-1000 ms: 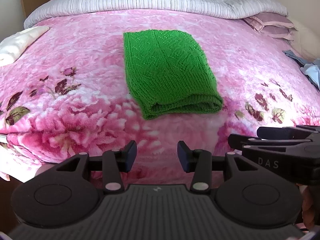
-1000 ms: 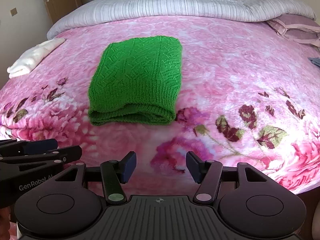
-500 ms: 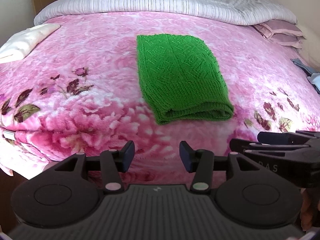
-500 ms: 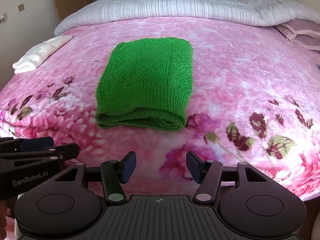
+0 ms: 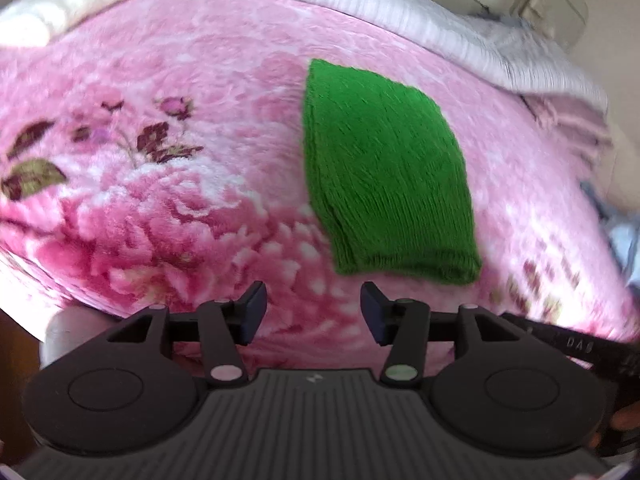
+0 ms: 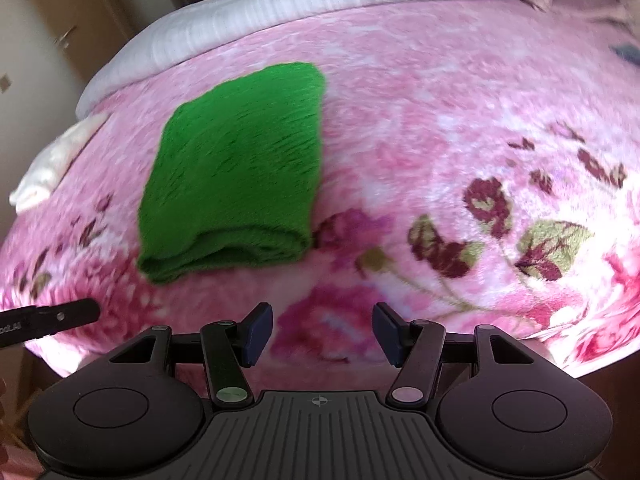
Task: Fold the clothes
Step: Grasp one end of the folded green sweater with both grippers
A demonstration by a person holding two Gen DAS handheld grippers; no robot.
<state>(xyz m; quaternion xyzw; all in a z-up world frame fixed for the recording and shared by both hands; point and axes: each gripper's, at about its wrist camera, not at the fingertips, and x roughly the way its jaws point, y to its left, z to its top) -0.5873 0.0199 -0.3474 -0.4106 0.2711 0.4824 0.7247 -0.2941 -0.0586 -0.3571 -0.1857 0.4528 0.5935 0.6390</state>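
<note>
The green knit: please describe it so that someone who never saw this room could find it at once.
A bed fills the view, covered by a pink floral blanket. On the blanket, toward its near edge, lies the green knit, folded into a thick rectangle. It is the only green thing; the white cloth at the bed's left edge is pale and lies apart from it.

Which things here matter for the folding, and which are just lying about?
For the job: green knit garment, folded on the pink floral blanket; left gripper and right gripper, both open.

Lying about: white cloth, striped grey duvet, pillow.
</note>
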